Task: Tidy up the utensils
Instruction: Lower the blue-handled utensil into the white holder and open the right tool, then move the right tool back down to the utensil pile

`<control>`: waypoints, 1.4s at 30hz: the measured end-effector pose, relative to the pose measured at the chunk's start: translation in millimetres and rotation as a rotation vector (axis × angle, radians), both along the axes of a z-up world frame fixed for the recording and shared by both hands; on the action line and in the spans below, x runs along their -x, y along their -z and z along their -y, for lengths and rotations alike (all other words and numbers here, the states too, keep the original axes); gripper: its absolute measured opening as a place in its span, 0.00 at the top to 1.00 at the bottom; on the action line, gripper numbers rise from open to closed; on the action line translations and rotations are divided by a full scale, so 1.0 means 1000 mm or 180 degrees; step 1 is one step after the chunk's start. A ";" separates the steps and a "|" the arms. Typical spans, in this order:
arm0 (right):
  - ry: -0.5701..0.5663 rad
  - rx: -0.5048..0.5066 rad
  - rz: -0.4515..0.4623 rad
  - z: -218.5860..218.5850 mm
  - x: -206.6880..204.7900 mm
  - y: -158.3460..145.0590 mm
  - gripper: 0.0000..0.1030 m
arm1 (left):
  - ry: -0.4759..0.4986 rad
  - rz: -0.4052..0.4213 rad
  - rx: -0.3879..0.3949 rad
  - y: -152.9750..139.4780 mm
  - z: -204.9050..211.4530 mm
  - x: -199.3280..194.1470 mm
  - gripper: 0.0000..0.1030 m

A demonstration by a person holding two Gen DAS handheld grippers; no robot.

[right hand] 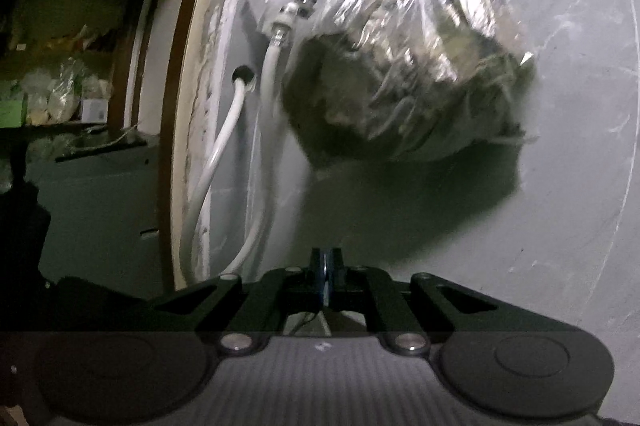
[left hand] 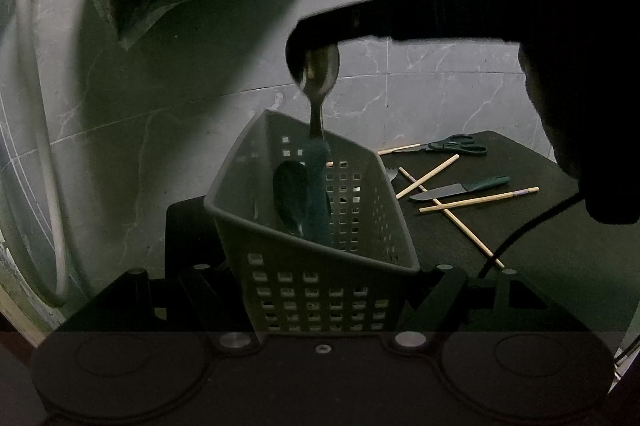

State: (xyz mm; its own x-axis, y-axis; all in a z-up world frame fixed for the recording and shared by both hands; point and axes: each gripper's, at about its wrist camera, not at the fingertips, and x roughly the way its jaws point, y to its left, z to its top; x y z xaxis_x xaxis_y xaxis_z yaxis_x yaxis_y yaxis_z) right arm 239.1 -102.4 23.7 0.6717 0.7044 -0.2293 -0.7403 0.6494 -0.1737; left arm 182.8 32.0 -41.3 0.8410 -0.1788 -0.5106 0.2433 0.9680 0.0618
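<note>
A grey perforated basket sits tilted between the fingers of my left gripper, which is shut on its lower walls. My right gripper reaches in from the right as a dark shape above the basket. It is shut on the bowl of a metal spoon, whose teal handle hangs down into the basket. A dark spoon-like utensil lies inside the basket. In the right wrist view my right gripper pinches a thin blue and metal edge of the spoon.
On the black table to the right lie scissors, a teal-handled knife and several wooden chopsticks. A filled plastic bag hangs on the grey tiled wall, beside a tap and white hoses.
</note>
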 end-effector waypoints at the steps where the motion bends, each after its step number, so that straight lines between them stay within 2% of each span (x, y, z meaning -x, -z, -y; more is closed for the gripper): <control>1: -0.0004 0.0014 -0.0022 0.000 0.000 0.002 0.98 | 0.0000 0.0000 0.0001 0.000 0.000 0.000 0.26; 19: -0.0004 0.0222 -0.0324 -0.003 -0.007 0.026 0.97 | 0.0006 -0.0001 -0.0001 0.000 -0.001 0.000 0.26; 23: 0.0015 0.0172 -0.0379 0.000 -0.008 0.025 0.92 | 0.0011 -0.0007 -0.0006 0.000 -0.001 0.000 0.26; 24: 0.0023 0.0129 -0.0365 0.003 -0.007 0.023 0.90 | 0.0010 -0.0008 -0.0007 0.000 -0.001 -0.001 0.26; 25: 0.0047 0.0075 -0.0349 0.006 -0.007 0.020 0.83 | 0.0010 -0.0008 -0.0006 0.000 -0.001 -0.001 0.26; 26: 0.0089 0.0005 -0.0333 0.010 -0.007 0.017 0.71 | 0.0011 -0.0008 -0.0006 0.000 -0.002 -0.001 0.26; 28: 0.0187 -0.0102 -0.0299 0.018 -0.007 0.013 0.54 | 0.0011 -0.0008 -0.0006 0.000 -0.002 -0.002 0.26; 30: 0.0307 -0.0170 -0.0253 0.028 -0.009 0.008 0.47 | 0.0010 -0.0008 -0.0005 0.000 -0.002 -0.001 0.26; 33: 0.0519 -0.0187 -0.0199 0.042 -0.013 0.003 0.31 | 0.0009 -0.0007 -0.0005 0.000 -0.002 -0.001 0.26; 35: 0.0691 -0.0197 -0.0176 0.054 -0.015 0.003 0.16 | 0.0009 -0.0007 -0.0006 0.000 -0.002 -0.001 0.26; 38: 0.0922 -0.0207 -0.0198 0.069 -0.019 0.004 0.04 | 0.0008 -0.0008 -0.0007 0.000 -0.002 -0.002 0.26; 42: 0.1234 -0.0181 -0.0312 0.087 -0.025 0.014 0.00 | 0.0006 -0.0007 -0.0007 0.000 -0.002 -0.001 0.26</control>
